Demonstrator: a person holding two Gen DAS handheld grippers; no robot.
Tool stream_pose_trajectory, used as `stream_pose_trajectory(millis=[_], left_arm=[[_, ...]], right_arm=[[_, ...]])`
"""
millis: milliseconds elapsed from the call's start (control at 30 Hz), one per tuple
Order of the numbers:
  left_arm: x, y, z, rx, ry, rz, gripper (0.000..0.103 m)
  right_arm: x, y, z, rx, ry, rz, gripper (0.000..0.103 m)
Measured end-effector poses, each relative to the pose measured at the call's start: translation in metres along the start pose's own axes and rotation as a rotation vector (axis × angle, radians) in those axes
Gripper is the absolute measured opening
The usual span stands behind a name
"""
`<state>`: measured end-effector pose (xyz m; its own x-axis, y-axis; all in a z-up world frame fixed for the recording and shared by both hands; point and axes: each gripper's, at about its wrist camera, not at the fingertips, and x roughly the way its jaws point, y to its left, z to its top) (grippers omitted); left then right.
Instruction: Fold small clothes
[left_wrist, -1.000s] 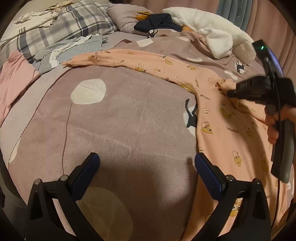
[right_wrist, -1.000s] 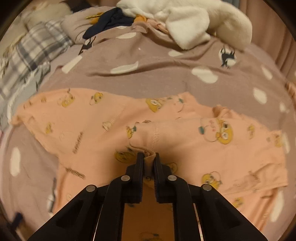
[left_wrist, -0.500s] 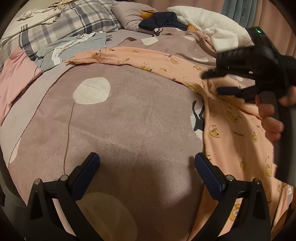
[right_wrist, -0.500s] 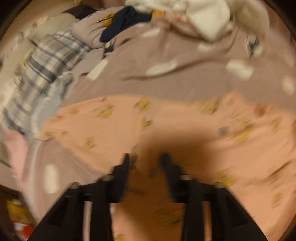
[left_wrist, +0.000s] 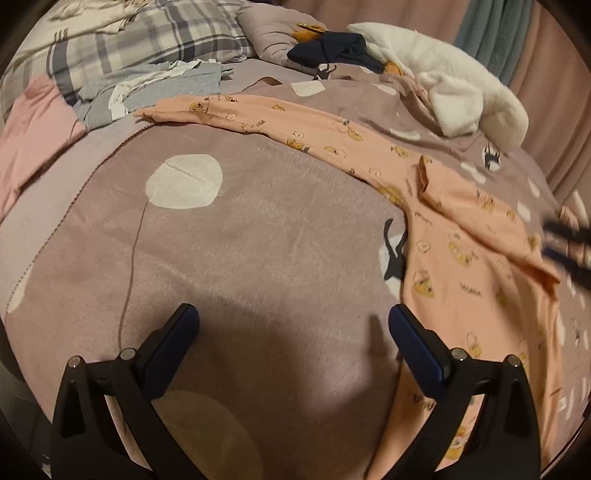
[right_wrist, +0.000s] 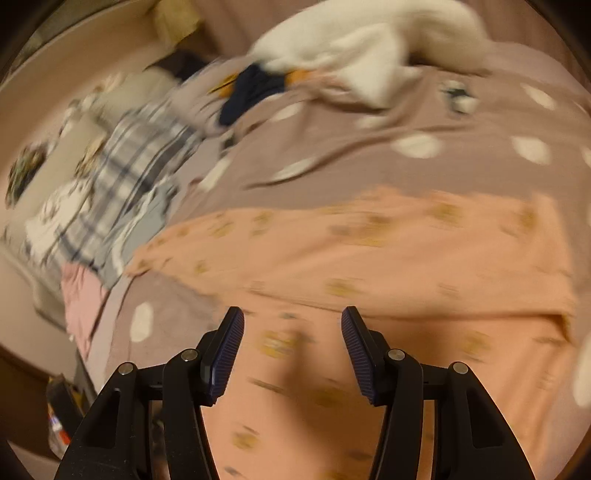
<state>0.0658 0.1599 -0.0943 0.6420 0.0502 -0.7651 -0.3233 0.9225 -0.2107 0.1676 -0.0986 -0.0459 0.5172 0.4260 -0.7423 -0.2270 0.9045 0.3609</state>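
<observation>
A peach child's garment with yellow cartoon prints (left_wrist: 454, 229) lies spread on the mauve spotted blanket (left_wrist: 240, 236), one long part stretched to the far left, a fold across its middle. My left gripper (left_wrist: 293, 325) is open and empty above bare blanket, left of the garment. My right gripper (right_wrist: 291, 325) is open and empty just above the garment (right_wrist: 369, 258); that view is blurred by motion. Its tips (left_wrist: 565, 243) show blurred at the right edge of the left wrist view.
A plaid pillow (left_wrist: 140, 40), grey clothes (left_wrist: 159, 88) and a pink cloth (left_wrist: 33, 125) lie at the far left. A white fluffy blanket (left_wrist: 443, 81) and dark blue clothing (left_wrist: 332, 51) lie at the back. The bed's left edge shows in the right wrist view (right_wrist: 85, 369).
My right gripper has let go of the peach garment, opened and drawn back to the right. The garment's middle now lies folded flat. My left gripper has hardly moved.
</observation>
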Motion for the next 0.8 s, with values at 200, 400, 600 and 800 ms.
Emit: stream_pose_trajectory(millis=[200,400,600,800], left_arm=[[0.009,-0.005,0.020,0.080,-0.038,0.054,0.103],[0.044,0.008,0.055,0.094,-0.034,0.083,0.101],[0.063,0.027,0.090,-0.015,-0.010,0.000,0.098],[0.084,0.054,0.125,-0.125,-0.007,0.058,0.099]], right_arm=[[-0.047,-0.079,-0.019,0.098,-0.159,-0.257,0.070],[-0.046,-0.114,-0.022,-0.007,-0.159,-0.321,0.072],[-0.011,-0.128,-0.017,-0.056,-0.117,-0.420,0.070],[-0.017,-0.160,-0.003,0.093,-0.155,-0.396,0.024]])
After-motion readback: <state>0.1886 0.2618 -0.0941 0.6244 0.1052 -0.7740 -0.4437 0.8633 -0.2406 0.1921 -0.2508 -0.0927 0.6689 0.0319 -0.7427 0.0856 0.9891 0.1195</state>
